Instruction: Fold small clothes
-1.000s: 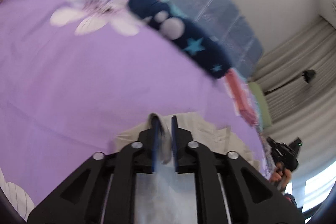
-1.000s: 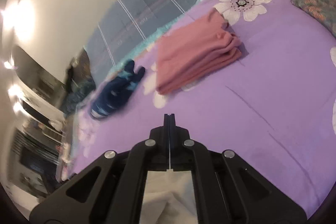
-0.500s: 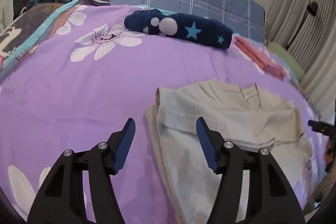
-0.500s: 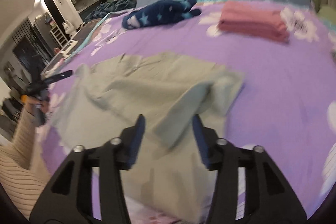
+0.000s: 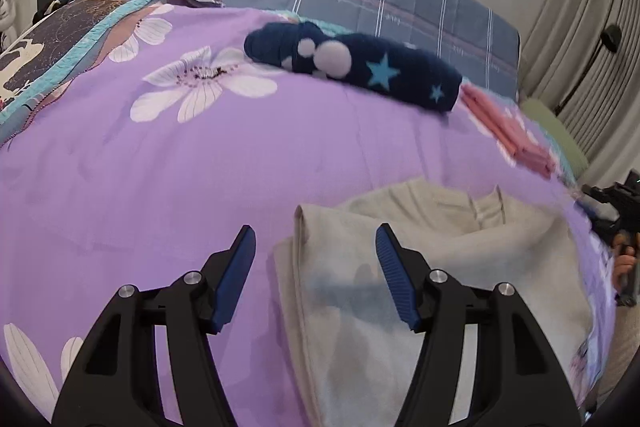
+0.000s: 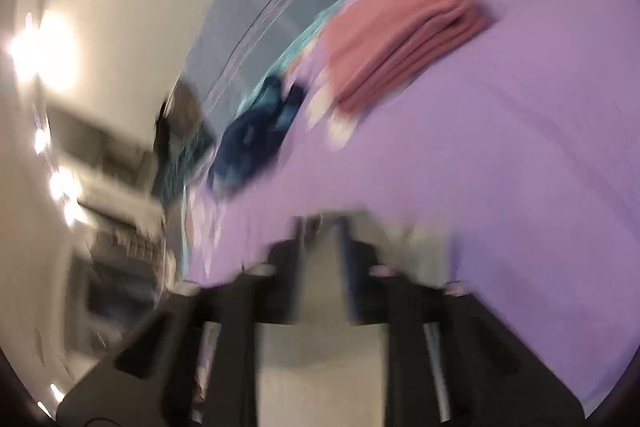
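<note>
Showing no readable writing: beige garment (image 5: 420,267), purple bedspread (image 5: 180,187).

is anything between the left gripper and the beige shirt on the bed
Nothing visible is. The left gripper has just opened and hangs over the near left edge of the beige shirt, which lies on the purple bedspread. The navy star garment and pink folded stack lie farther back.
</note>
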Available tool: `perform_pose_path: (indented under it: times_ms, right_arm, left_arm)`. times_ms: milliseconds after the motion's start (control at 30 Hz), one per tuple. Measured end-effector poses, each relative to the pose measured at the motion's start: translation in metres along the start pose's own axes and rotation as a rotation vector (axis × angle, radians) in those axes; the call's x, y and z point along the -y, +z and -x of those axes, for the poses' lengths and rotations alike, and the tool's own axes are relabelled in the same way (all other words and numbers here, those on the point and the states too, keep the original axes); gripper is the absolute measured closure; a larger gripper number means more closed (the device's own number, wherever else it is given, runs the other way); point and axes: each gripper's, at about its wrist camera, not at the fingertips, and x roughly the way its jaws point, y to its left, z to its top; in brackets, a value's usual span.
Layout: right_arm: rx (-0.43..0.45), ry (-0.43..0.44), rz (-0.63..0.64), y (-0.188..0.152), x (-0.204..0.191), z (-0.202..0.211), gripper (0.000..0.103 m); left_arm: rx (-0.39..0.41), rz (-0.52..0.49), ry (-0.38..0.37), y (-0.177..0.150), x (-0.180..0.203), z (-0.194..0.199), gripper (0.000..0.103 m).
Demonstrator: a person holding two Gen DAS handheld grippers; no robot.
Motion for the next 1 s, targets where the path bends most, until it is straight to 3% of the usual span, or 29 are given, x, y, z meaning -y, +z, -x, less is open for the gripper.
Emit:
perform_pose_path:
  times_ms: [67,133,267,367,533,600,633,667,700,867,1000]
  right_arm:
    - [0.007,-0.014,0.037,0.000,0.004,0.005,0.054]
    - [-0.008,-0.038,0.150,-0.007,-0.001,0.007,0.047]
    - [-0.033,-0.119,0.279,-0.023,-0.005,-0.002,0.045]
    - [-0.051,-0.135,0.327,-0.021,-0.009,-0.018,0.045]
    - [-0.108,-0.175,0.406,-0.013,-0.029,-0.064,0.045]
    - [-0.145,-0.197,0.434,-0.012,-0.034,-0.080,0.045]
    - [-0.175,-0.204,0.450,-0.013,-0.035,-0.089,0.057]
    - [-0.194,-0.205,0.455,-0.013,-0.035,-0.095,0.074]
    - [-0.210,-0.209,0.443,-0.012,-0.034,-0.098,0.098]
    - [-0.074,-0.078,0.366,0.008,-0.034,-0.050,0.100]
    - [-0.053,-0.205,0.366,0.012,-0.018,-0.056,0.089]
  left_arm:
    - [0.012,-0.014,0.002,-0.001,0.000,0.005,0.039]
    - [0.015,-0.037,0.008,-0.004,-0.003,0.007,0.034]
    - [-0.028,-0.031,0.030,-0.005,-0.012,-0.005,0.034]
    - [-0.063,-0.014,-0.008,0.000,-0.012,-0.021,0.034]
    - [-0.111,-0.011,-0.001,0.018,-0.005,-0.058,0.036]
    - [-0.105,0.006,0.007,0.024,-0.005,-0.067,0.071]
    - [-0.120,0.028,-0.001,0.029,-0.007,-0.074,0.099]
    - [-0.135,0.057,-0.027,0.032,-0.008,-0.077,0.099]
    - [-0.124,0.066,-0.043,0.034,-0.007,-0.076,0.100]
    - [-0.011,-0.019,-0.109,0.041,0.017,-0.041,0.100]
    - [-0.024,-0.091,0.025,0.045,0.025,-0.052,0.099]
